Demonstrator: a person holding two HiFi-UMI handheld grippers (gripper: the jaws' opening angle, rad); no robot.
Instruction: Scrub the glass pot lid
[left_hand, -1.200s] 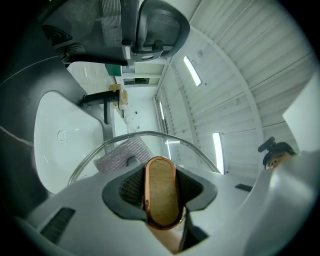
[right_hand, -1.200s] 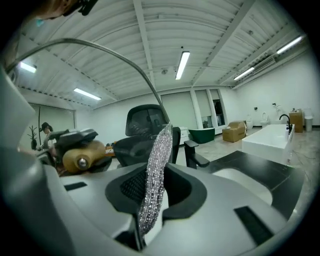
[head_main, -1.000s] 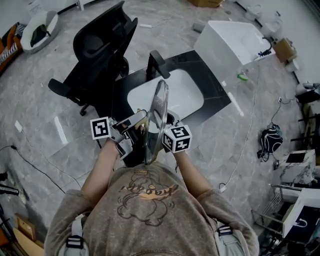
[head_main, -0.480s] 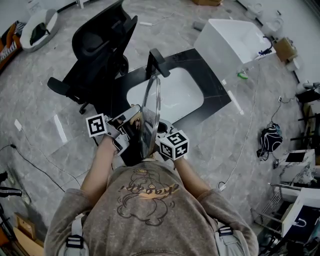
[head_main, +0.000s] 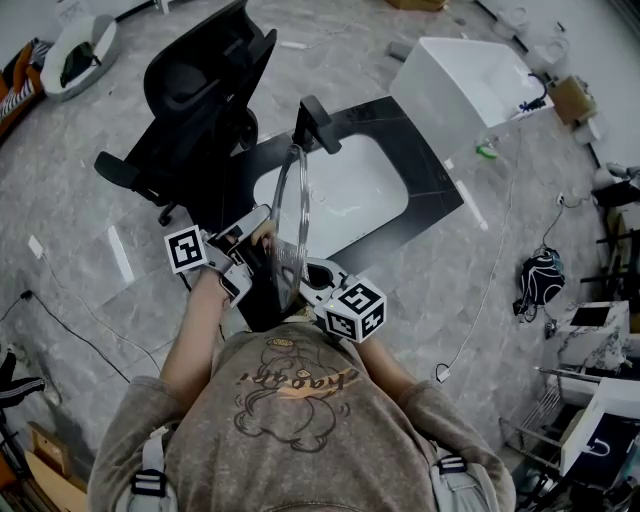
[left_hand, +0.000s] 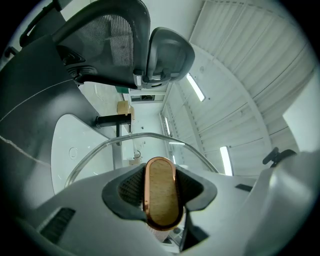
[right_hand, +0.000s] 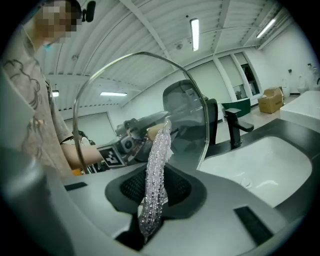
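The glass pot lid (head_main: 291, 215) stands on edge above the near rim of the sink. My left gripper (head_main: 262, 238) holds it from the left. In the left gripper view the jaws (left_hand: 160, 196) are shut on the lid's wooden knob (left_hand: 159, 192), and the metal rim (left_hand: 135, 138) arcs beyond it. My right gripper (head_main: 303, 272) is at the lid's near right side. It is shut (right_hand: 155, 186) on a silvery sparkly scrubber (right_hand: 156, 170). The scrubber's tip reaches up to the glass face (right_hand: 192, 107); I cannot tell whether it touches.
A white basin (head_main: 350, 190) is set in a black counter (head_main: 425, 185) with a black faucet (head_main: 316, 125) at its far side. A black office chair (head_main: 195, 90) stands at the left, a white box (head_main: 465, 80) at the far right. Cables lie on the floor.
The lid has swung from leaning right to leaning left. My right gripper has drawn back toward the person's body with the scrubber. The left gripper has shifted a little left.
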